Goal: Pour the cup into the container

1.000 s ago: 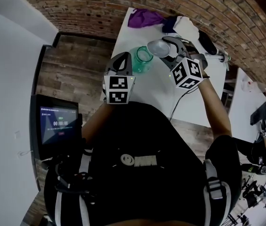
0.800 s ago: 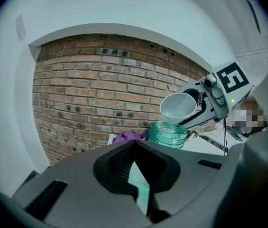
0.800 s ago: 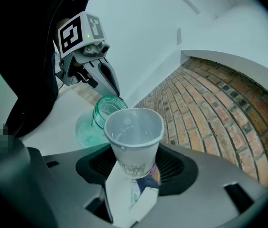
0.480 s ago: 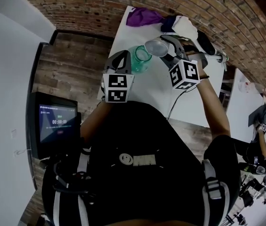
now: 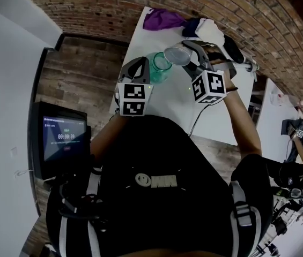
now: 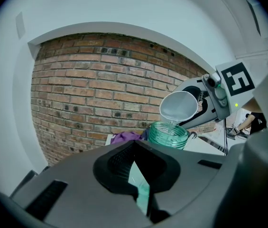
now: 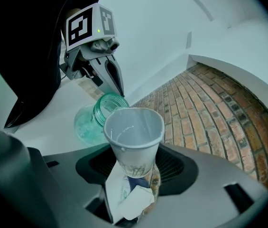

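While the left gripper is closed on the lower body of the container, a green glass jar on the white table just above the middle of the head view, the right gripper is clamped on the base of the cup, its jaws pressing the printed paper wall from both sides. The cup is tipped over with its open mouth turned toward the container, and its lower lip hangs right at the container's threaded rim; whether the two touch cannot be made out. In the left gripper view the cup sits to the upper right of the container's mouth, leaning down toward it. A purple cloth lies on the table near the top of the head view, with a brick wall above it, and a lit screen stands at the left edge
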